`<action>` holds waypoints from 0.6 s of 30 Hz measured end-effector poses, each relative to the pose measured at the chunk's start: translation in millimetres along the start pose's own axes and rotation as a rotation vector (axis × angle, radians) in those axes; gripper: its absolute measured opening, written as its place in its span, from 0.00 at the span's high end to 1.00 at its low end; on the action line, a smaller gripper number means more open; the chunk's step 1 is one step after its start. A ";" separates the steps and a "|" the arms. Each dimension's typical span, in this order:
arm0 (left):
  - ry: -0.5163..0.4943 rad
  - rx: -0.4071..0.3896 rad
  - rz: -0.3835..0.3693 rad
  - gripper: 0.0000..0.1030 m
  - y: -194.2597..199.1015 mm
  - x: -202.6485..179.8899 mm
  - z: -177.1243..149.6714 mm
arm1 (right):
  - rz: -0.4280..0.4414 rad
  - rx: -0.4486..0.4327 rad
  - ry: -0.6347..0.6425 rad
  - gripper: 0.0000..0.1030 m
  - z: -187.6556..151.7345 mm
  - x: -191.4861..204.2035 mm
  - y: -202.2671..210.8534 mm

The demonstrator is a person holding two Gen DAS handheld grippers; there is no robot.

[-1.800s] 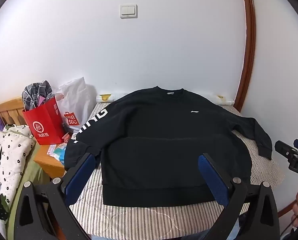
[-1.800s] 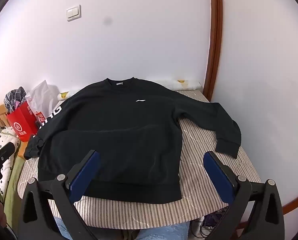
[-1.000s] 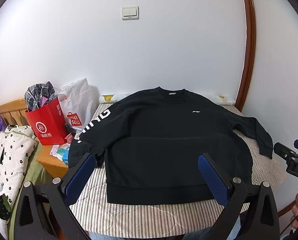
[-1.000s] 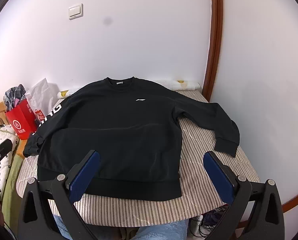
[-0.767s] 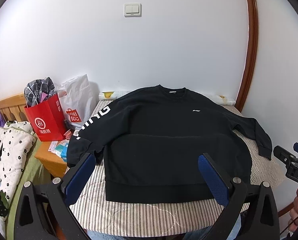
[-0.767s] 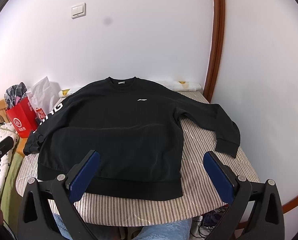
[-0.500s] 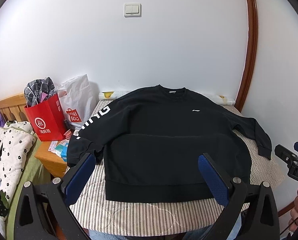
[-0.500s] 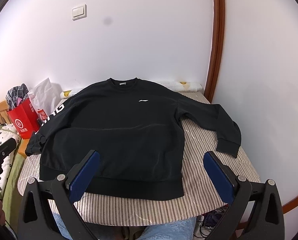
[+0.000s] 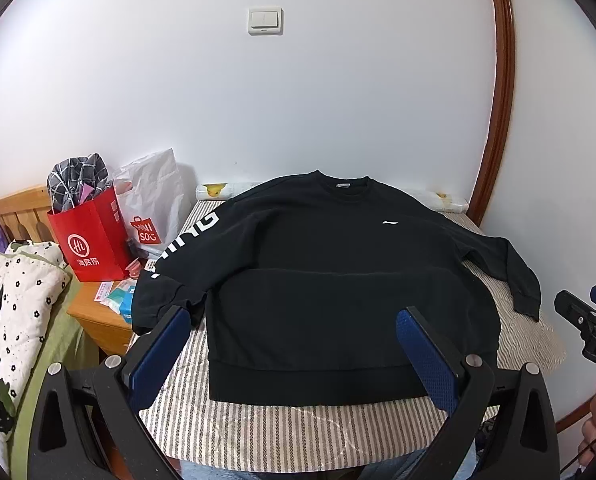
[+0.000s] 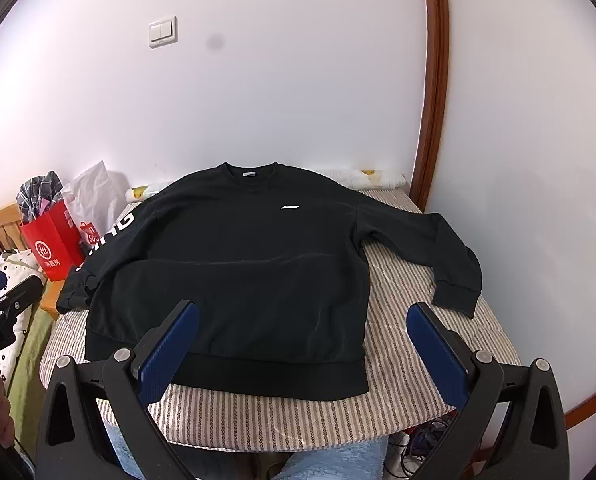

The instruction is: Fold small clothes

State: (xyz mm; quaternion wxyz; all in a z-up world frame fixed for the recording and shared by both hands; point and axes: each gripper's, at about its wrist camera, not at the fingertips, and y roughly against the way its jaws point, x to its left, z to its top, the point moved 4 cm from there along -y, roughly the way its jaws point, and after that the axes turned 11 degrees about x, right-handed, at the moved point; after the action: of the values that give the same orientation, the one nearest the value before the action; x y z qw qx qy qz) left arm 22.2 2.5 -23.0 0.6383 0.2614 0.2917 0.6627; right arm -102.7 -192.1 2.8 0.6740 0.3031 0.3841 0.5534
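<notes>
step: approach, nothing folded | sweatshirt (image 9: 337,280) flat on striped table (image 9: 298,432), hem at near edge | left gripper (image 9: 294,356), right gripper (image 10: 301,344) both spread wide, empty | next: likely pinch a sleeve cuff, fold inward

A striped cover (image 9: 298,428) spreads over the table in the middle of the room. To its left, a red paper bag (image 9: 92,236) stuffed with checked cloth (image 9: 78,178) stands on a low wooden stand (image 9: 98,316), with a white plastic bag (image 9: 154,204) just beside it on the right. At the near left lies white bedding with black flowers (image 9: 14,300). A light switch (image 9: 265,21) sits high on the white far wall, and a brown wooden trim (image 9: 497,92) runs up the right.
</notes>
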 end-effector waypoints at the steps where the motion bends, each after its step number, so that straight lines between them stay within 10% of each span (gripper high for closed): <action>1: -0.001 0.000 0.000 0.00 0.5 -0.8 -0.5 | 0.000 -0.002 0.000 0.01 0.1 0.4 0.6; 18: 0.003 0.002 -0.002 0.00 -0.2 1.5 2.3 | 0.000 -0.003 -0.009 0.01 -0.2 1.0 0.4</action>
State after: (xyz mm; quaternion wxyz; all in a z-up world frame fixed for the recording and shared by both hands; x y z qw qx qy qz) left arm 23.8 4.2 -21.6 0.6383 0.2608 0.2937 0.6620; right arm -102.9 -191.1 2.9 0.6762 0.3048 0.3801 0.5526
